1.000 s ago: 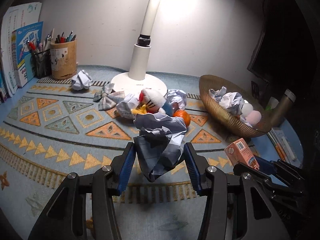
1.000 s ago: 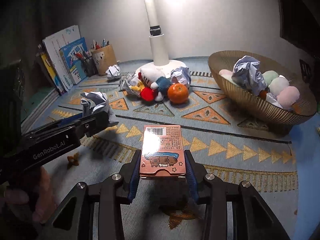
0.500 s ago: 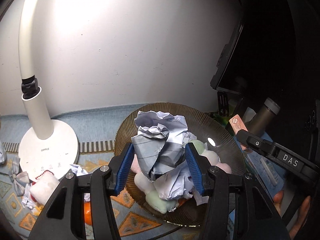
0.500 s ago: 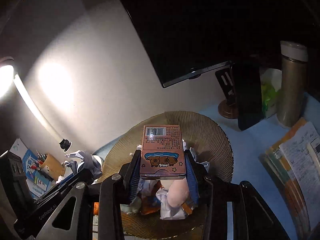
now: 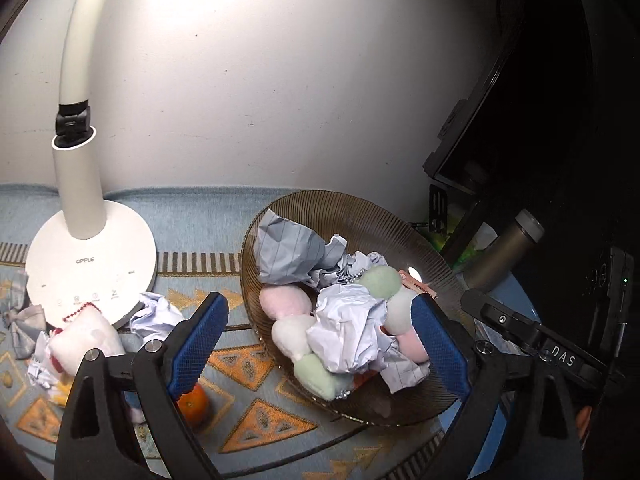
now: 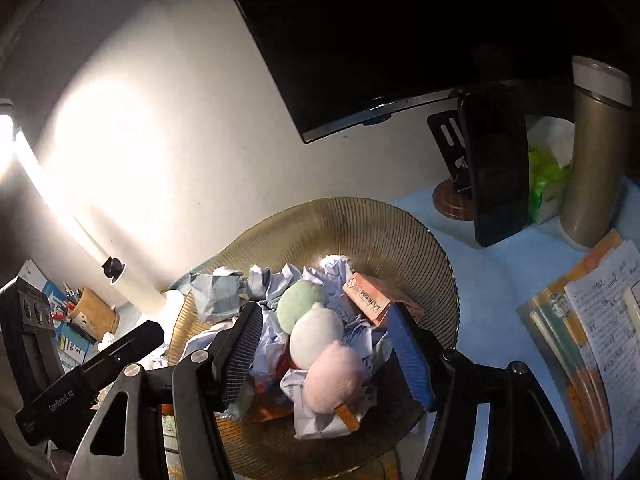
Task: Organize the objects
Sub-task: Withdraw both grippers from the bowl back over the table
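2 grippers, left (image 5: 320, 332) and right (image 6: 324, 348), jaws opening, empty, over heaped wicker bowl (image 5: 352, 212); carton (image 6: 366, 298) could slide off.

Dim room, lamp (image 5: 76, 184) glare, fisheye warp

Crumpled paper (image 5: 352, 332) half hides what may be an orange wrapper (image 6: 270, 410).

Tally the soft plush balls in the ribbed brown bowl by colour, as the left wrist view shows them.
Pink plush balls: 2
White plush balls: 2
Green plush balls: 2
Total: 6
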A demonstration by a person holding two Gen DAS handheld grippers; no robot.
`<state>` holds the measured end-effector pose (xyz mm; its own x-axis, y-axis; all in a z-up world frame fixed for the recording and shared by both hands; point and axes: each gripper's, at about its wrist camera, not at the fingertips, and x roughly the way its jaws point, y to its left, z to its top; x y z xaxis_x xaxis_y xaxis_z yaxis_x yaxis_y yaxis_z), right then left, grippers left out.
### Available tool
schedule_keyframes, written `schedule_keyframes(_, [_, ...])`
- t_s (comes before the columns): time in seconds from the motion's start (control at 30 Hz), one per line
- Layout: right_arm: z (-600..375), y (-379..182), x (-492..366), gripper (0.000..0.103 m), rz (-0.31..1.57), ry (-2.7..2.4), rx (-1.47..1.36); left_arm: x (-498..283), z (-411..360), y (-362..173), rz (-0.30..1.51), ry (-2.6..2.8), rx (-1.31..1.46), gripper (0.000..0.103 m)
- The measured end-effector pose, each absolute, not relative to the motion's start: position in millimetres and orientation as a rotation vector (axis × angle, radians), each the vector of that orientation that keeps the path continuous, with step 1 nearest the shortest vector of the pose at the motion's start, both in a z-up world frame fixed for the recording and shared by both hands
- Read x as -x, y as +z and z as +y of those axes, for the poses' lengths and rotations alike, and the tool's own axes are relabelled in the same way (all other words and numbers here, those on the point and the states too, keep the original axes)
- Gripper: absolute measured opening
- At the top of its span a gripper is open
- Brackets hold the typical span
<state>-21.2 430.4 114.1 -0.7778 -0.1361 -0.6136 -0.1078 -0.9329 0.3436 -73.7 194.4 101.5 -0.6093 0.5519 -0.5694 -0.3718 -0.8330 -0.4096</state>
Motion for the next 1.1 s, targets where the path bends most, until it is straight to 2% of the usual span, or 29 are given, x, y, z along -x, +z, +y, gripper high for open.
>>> schedule_keyframes(0.33, [302,147,-45,0.063,-0.253,-2.764,-0.921,-34,73,126,-0.429,2.681,0.884,0.093])
schedule_keyframes(0.57, [233,78,-53,0.063,-0.125,-2.685,-0.986,-60,11,69,-0.31,2.914,0.999,0.092])
schedule_keyframes(0.73, [224,42,-46,0.063,-0.116,-2.656,-1.036,-58,-1,39,-0.348,2.912,1.048,0.092])
schedule_keyframes(0.93, [222,31,-38,0.063,-0.091,-2.661,-1.091,-58,-3,37,-0.357,2.89,1.056,0.092])
schedule_keyframes(1.1, [211,31,-42,0.063,0.0,-2.685,-1.079,-58,-5,37,-0.374,2.893,1.05,0.092])
